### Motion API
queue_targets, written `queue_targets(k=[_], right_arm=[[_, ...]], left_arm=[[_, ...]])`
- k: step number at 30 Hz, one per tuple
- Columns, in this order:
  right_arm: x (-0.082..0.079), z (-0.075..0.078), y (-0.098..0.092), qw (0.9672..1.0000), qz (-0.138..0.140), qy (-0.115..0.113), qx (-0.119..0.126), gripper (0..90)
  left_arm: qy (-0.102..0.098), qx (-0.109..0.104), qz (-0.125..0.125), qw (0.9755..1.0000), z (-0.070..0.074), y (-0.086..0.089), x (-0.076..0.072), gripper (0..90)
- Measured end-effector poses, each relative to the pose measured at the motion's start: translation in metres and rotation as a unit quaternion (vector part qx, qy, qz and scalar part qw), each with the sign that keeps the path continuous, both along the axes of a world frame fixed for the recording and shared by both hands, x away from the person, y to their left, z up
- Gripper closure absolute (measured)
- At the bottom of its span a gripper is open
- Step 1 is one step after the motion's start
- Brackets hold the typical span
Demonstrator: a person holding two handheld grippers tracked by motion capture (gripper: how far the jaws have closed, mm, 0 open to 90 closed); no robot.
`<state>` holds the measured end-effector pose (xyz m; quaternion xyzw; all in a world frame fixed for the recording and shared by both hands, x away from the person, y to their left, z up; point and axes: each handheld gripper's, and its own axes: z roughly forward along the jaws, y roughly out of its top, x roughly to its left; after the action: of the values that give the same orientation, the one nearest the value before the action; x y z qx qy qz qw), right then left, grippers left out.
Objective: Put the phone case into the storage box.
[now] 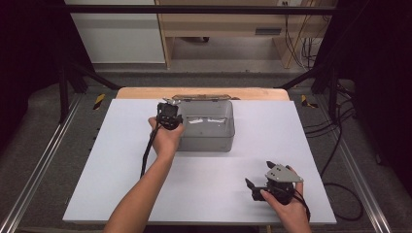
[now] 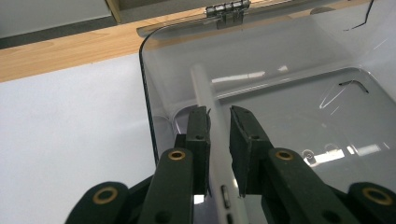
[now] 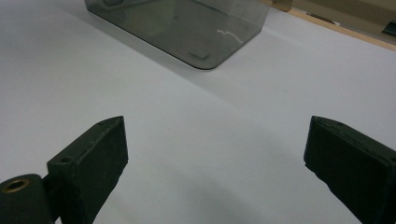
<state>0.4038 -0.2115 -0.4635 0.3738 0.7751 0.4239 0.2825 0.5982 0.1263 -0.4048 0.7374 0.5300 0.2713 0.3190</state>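
Left gripper [image 2: 219,128]: jaws nearly together, clamped on the thin left wall of the clear box [image 2: 280,116], pads on either side of the rim.
Right gripper [image 1: 262,182]: jaws wide apart, holding nothing, resting low over the desk [image 1: 97,160] well apart from the box.
Box: on the desk's far middle, its hinged lid [image 1: 201,98] folded open behind it.
Doing it well: keep the pinch square on the wall and lift gently, since thin plastic may flex or slip.
Count: one box, one lid, two grippers.

A glossy clear plastic box [image 1: 206,127] with a metal hinge [image 2: 227,12] sits on a matt white board [image 1: 121,170].
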Motion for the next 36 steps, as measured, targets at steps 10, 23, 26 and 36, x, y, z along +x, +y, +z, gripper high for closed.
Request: queue_targets(k=[10, 23, 26, 36], right_arm=[[0.0, 0.0, 0.001, 1.0, 0.001, 0.001, 0.0, 6.7], [0.001, 0.001, -0.005, 0.9998, -0.01, -0.006, 0.019, 6.6], [0.001, 0.003, -0.008, 0.9992, -0.018, -0.011, 0.032, 6.3], [0.001, 0.005, -0.016, 0.9977, -0.03, -0.021, 0.058, 5.0]], left_arm=[[-0.017, -0.05, -0.014, 0.9985, 0.007, 0.001, -0.003, 75.4], [-0.096, -0.095, -0.033, 0.9903, 0.029, 0.013, -0.017, 33.6], [-0.115, -0.108, -0.035, 0.9869, 0.035, 0.019, -0.022, 21.5], [-0.147, -0.161, -0.053, 0.9745, 0.041, 0.05, -0.043, 5.4]])
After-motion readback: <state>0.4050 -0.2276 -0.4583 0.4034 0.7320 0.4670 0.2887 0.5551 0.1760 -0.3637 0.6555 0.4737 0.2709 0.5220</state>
